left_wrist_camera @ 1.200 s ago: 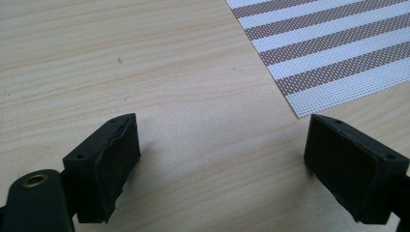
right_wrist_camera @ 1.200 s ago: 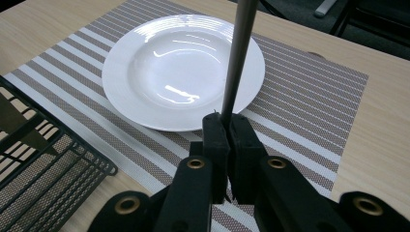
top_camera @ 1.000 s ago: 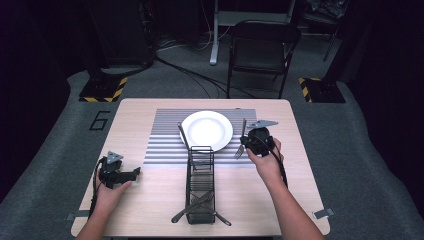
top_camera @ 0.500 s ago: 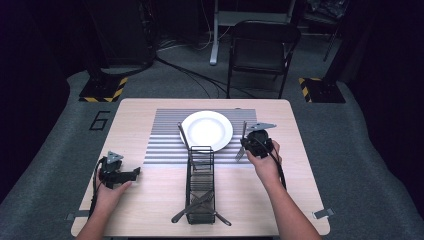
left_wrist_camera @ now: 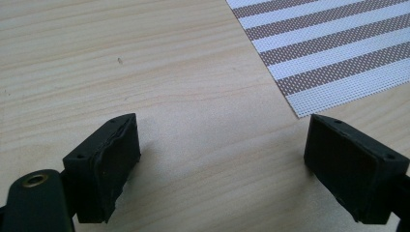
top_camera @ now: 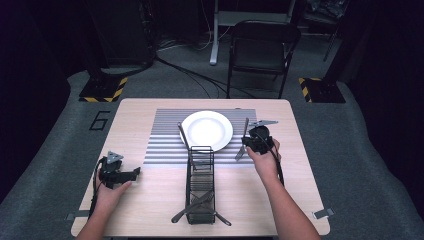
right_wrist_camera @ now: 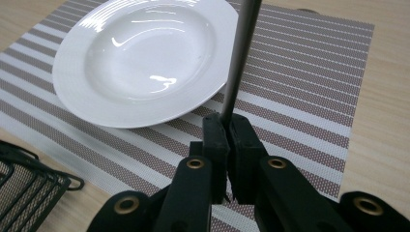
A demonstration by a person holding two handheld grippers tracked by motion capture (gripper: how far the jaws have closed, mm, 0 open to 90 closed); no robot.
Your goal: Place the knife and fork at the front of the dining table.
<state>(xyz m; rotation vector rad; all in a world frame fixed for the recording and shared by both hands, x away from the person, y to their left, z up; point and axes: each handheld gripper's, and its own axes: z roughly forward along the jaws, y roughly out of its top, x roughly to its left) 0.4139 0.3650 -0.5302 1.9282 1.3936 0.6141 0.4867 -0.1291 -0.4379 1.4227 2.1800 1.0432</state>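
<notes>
While the left gripper rests with jaws apart, the right gripper clamps a knife beside the plate (mesh caddy nearby).

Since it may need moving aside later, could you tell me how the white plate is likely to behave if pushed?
The white plate looks glazed and glossy, so probably slippery and breakable. Lying flat on the striped placemat, it should slide, not tip, possibly dragging that mat.

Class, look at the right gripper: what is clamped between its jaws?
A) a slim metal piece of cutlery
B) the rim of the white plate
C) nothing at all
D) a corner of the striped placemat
A: the right gripper has its jaws shut on a slim metal utensil that rises beside the white plate.
</notes>
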